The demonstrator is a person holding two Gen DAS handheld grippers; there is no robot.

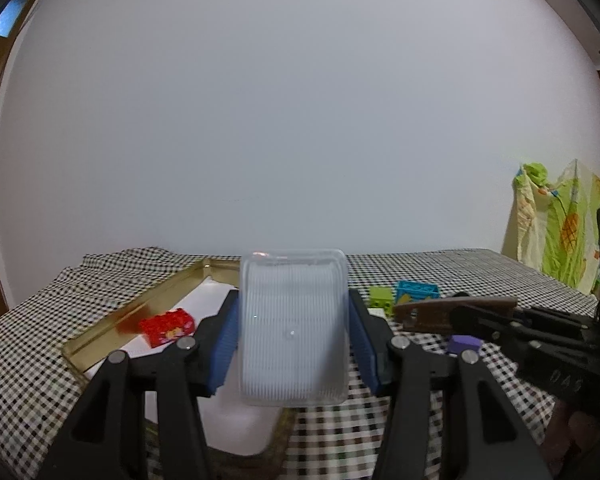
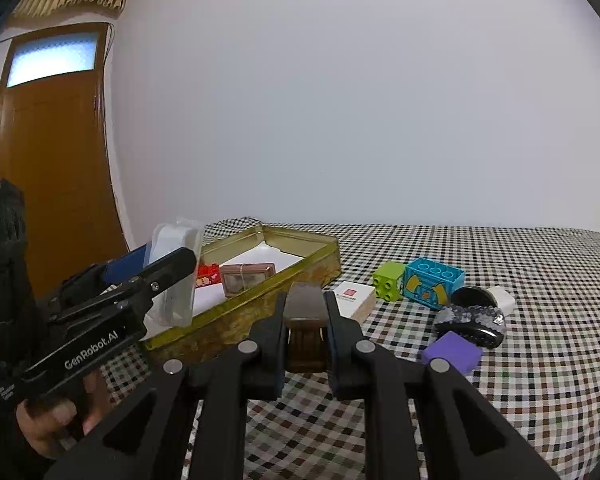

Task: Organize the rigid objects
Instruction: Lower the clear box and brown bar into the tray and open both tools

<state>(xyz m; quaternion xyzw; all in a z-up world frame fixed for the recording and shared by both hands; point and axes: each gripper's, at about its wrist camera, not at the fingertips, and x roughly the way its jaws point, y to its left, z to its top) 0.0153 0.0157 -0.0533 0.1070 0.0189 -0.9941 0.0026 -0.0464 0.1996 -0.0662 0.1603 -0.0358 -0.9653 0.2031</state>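
My left gripper (image 1: pixel 293 334) is shut on a clear ribbed plastic box (image 1: pixel 293 320) and holds it above the gold tin tray (image 1: pixel 140 308). In the right wrist view the same box (image 2: pixel 176 268) hangs over the tray's (image 2: pixel 260 304) left end. My right gripper (image 2: pixel 306 320) is shut on a brown clip-like object (image 2: pixel 305 312), held above the cloth beside the tray's near wall; it also shows in the left wrist view (image 1: pixel 452 310). A red brick (image 1: pixel 166 326) and a brown framed box (image 2: pixel 246 278) lie in the tray.
On the checked cloth right of the tray lie a white box (image 2: pixel 354 298), a green brick (image 2: pixel 388 274), a blue brick (image 2: pixel 434 282), a black beaded clip (image 2: pixel 470 318), a purple block (image 2: pixel 452 352) and a white plug (image 2: pixel 502 300). A wall stands behind.
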